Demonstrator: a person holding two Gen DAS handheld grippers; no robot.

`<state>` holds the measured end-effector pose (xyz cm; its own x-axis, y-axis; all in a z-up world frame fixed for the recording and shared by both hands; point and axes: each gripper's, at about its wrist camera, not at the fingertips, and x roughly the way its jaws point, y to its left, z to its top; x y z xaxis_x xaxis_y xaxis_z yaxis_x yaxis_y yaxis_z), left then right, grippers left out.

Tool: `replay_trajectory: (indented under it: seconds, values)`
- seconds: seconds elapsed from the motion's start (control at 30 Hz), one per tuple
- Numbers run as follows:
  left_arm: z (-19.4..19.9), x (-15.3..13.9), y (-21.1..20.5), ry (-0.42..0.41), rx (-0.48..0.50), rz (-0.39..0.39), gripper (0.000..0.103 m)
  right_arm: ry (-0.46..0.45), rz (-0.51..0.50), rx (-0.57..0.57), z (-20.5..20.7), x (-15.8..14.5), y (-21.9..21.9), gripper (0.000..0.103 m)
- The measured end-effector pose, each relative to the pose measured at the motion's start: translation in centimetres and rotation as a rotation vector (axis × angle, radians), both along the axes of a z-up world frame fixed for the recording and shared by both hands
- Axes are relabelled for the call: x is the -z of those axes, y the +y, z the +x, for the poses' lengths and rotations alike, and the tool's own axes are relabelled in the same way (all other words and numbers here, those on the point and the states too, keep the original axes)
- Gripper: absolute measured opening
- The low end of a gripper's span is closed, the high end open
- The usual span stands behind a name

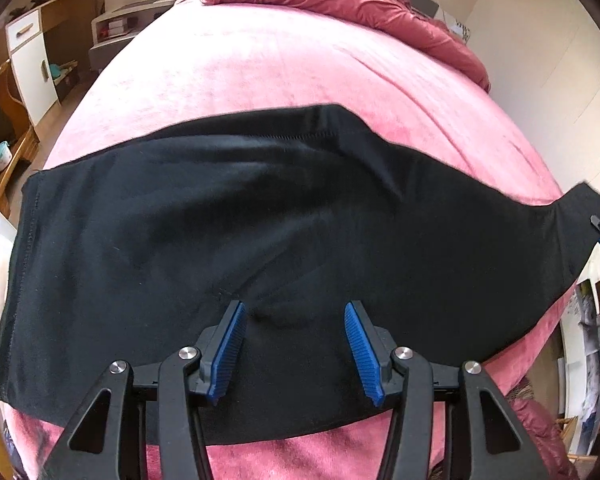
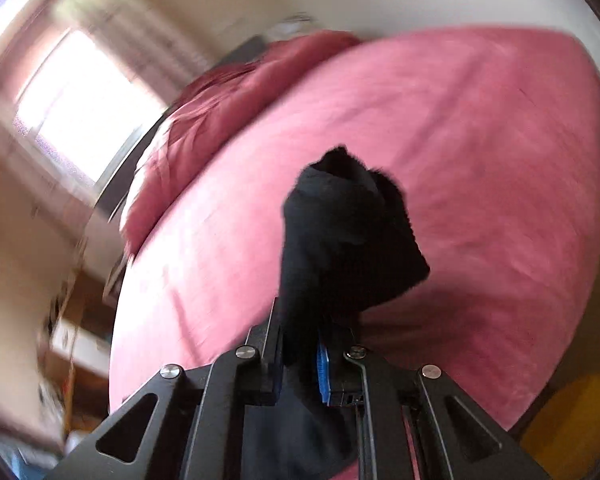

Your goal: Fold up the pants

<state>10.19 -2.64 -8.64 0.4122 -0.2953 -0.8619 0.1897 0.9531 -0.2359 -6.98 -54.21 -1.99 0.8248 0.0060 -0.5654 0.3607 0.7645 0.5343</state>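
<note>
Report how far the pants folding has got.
Done: the black pants lie spread across the pink bed, apparently one layer over the other. In hand: the right gripper is shut on one end of the pants and has it lifted off the bed; the left gripper is open over the near edge, holding nothing. Left: carrying that end across and any further folds.

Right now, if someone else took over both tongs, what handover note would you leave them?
Left tongs: open, hovering over the near edge of the black pants, gripping nothing.
Right tongs: shut on one end of the pants, a bunch of fabric standing up between the fingers; the right view is motion-blurred.
Pants lie spread sideways across the pink bed, the right end lifted.
Done: pants laid out, one end grasped. No fold visible yet.
Left: carry the held end across, then flatten and fold again.
</note>
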Motion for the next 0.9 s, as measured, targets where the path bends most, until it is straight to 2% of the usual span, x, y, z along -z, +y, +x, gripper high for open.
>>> replay_trajectory:
  seconds: [0.07,0.23,0.37,0.53,0.7,0.77,0.9]
  values:
    - [0.2,-0.7,0.6,-0.010,-0.004,-0.009,0.053,-0.008,-0.038,-0.080,1.0,-1.5,3.0,0.013]
    - [0.0,-1.9,1.9,-0.020,-0.009,-0.040,0.053,-0.005,-0.088,-0.277,2.2,-2.3,11.7,0.013]
    - [-0.2,-2.3,2.8,-0.021,-0.015,-0.078,0.053,0.052,-0.151,-0.464,3.9,-0.4,20.1,0.013]
    - [-0.4,-1.9,2.4,-0.011,0.007,-0.124,0.053,0.189,-0.245,-0.665,6.2,4.3,28.7,0.013]
    - [-0.4,-2.1,1.8,0.004,0.050,-0.177,0.053,0.278,-0.321,-0.731,6.5,8.5,32.2,0.013]
    - [-0.2,-2.1,1.5,0.014,0.060,-0.197,0.053,0.295,-0.369,-0.744,6.4,9.2,32.8,0.016]
    - [0.6,-1.9,0.6,0.058,0.071,-0.262,0.053,0.299,-0.381,-0.756,6.5,9.7,32.9,0.020]
